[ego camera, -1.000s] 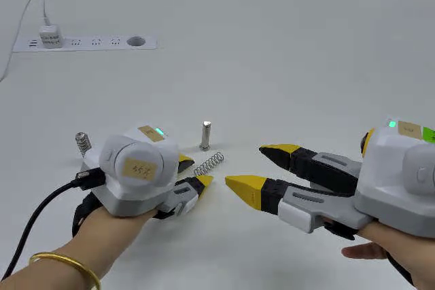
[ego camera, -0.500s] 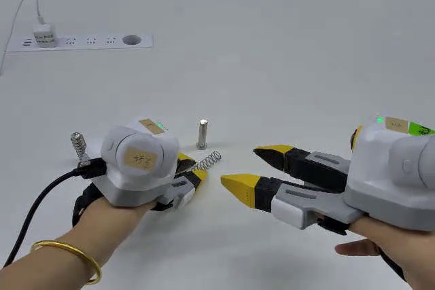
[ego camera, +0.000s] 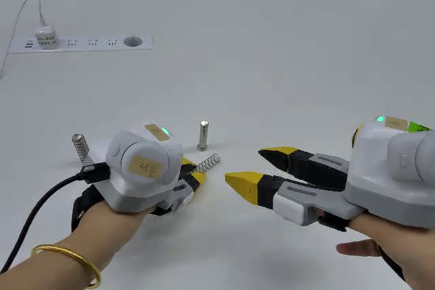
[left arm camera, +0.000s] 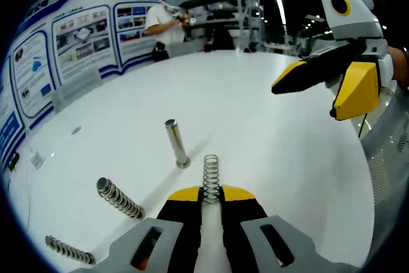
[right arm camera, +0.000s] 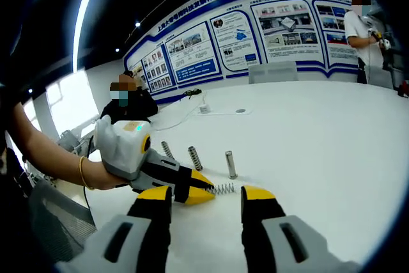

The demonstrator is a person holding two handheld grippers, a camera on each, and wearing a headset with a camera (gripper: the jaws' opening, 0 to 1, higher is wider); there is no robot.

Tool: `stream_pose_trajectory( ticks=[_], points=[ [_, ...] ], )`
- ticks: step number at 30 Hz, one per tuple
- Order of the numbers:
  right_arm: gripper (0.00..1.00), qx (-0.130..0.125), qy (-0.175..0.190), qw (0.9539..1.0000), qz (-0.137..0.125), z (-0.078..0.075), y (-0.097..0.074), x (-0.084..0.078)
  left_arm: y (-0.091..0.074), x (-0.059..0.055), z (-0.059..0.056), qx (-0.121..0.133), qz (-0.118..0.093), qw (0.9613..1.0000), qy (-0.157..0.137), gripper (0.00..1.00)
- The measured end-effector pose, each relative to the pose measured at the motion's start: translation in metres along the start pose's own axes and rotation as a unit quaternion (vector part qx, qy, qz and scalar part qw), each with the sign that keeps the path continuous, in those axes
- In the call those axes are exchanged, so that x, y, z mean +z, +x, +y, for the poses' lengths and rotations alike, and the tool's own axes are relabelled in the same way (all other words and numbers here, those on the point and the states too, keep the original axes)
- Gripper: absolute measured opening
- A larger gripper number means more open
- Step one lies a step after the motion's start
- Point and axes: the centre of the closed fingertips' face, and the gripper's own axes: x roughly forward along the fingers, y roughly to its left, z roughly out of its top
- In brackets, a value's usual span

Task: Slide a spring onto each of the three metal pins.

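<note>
Holding spring [left arm camera: 210, 172] by one end, my left gripper [left arm camera: 203, 191] fingers closed tight on it; spring hangs just beside bare pin [left arm camera: 175, 143]. Tilt spring upright, centre open coil over pin tip, lower straight. My right gripper [ego camera: 245, 166] fingers spread wide, empty, near pin.

spring [left arm camera: 210, 172]: near end hidden in left claw [left arm camera: 209, 193] | right claw [ego camera: 246, 166]: housing cut by head view's edge

Polished metal pin [ego camera: 203, 135]; bright wire spring [ego camera: 208, 162]; smooth matt white tabletop [ego camera: 285, 52]
</note>
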Motion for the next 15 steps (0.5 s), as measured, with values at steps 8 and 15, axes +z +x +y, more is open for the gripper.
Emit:
stream_pose_trajectory(
  ticks=[8, 15],
  points=[
    [0.44, 0.0, 0.025, 0.9996, -0.01, -0.001, 0.005, 0.009, -0.02, 0.007, 0.005, 0.019, -0.02, 0.9995, 0.014, 0.1],
    [0.39, 0.012, 0.044, 0.9989, -0.012, 0.004, 0.013, 0.017, -0.04, 0.016, 0.006, 0.034, -0.049, 0.9982, -0.002, 0.1]
  ],
)
